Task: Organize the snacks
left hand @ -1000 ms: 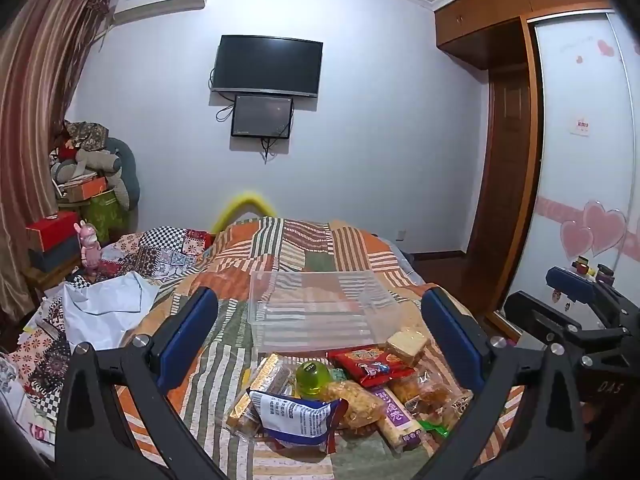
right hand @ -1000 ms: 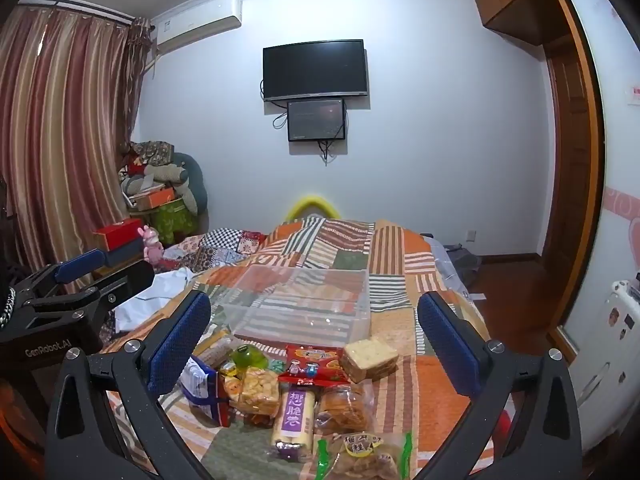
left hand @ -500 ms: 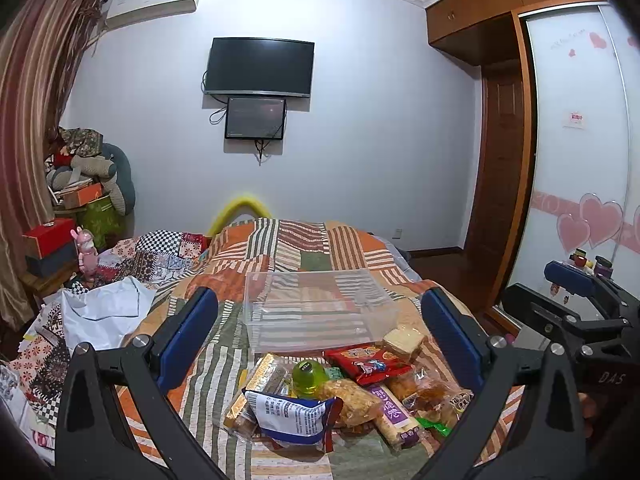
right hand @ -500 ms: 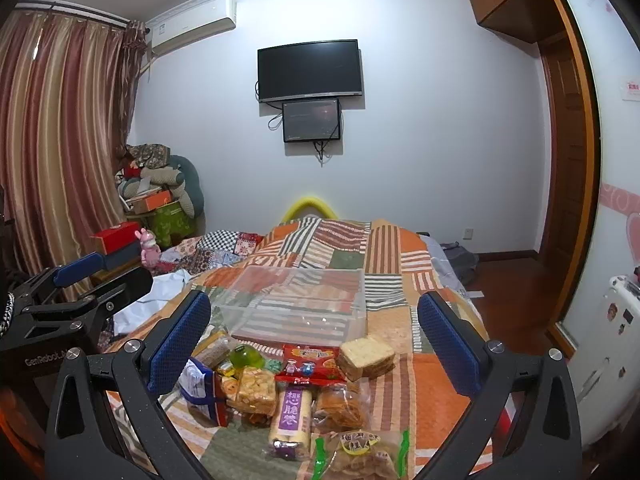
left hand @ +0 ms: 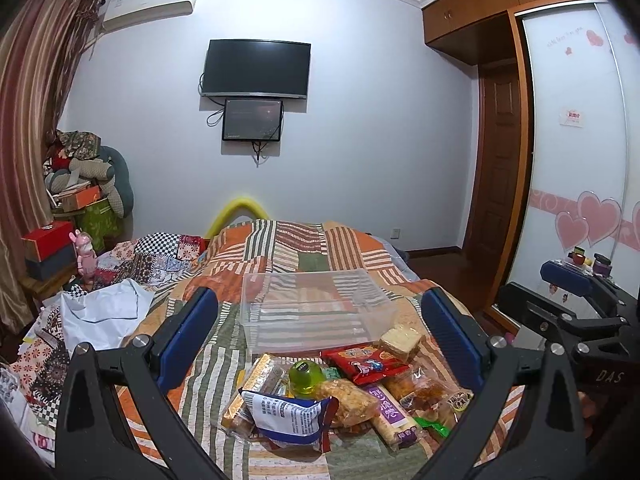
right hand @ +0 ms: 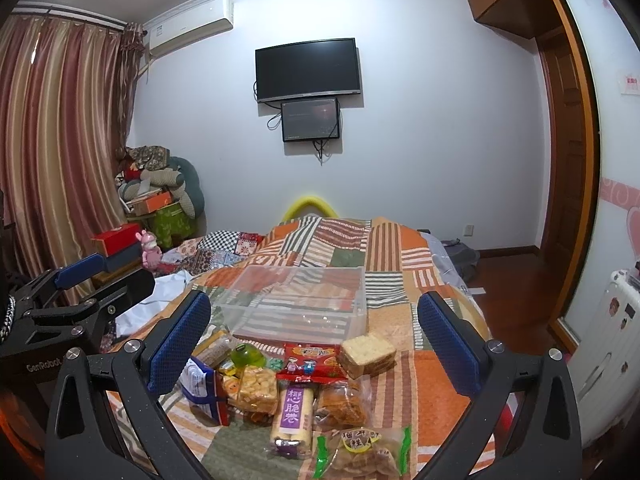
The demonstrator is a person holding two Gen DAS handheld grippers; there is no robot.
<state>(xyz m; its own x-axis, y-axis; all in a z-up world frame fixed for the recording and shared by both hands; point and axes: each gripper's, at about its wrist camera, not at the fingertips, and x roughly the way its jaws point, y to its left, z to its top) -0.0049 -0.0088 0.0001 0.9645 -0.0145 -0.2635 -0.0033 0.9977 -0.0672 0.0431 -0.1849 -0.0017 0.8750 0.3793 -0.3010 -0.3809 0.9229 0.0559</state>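
Observation:
A pile of snacks lies on the patchwork bedspread (left hand: 304, 248): a blue-and-white packet (left hand: 286, 412), a green jelly cup (left hand: 306, 376), a red packet (left hand: 364, 362), a purple-labelled roll (left hand: 390, 412) and a wrapped sponge cake (left hand: 400, 340). A clear empty plastic bin (left hand: 316, 304) stands just behind them. My left gripper (left hand: 320, 340) is open and empty above the pile. My right gripper (right hand: 314, 340) is open and empty over the same snacks: the roll (right hand: 292, 410), red packet (right hand: 310, 360), cake (right hand: 368, 354) and bin (right hand: 300, 300).
A white cloth (left hand: 104, 316) and patterned bedding lie on the bed's left. Boxes and cushions (left hand: 80, 192) are stacked by the curtain. A wardrobe with heart stickers (left hand: 580, 184) and a door stand on the right. The right gripper shows at the left view's right edge (left hand: 576, 312).
Both views have shifted slightly; the grippers have drifted a little toward the snack pile. Both stay open and nothing on the bed has moved.

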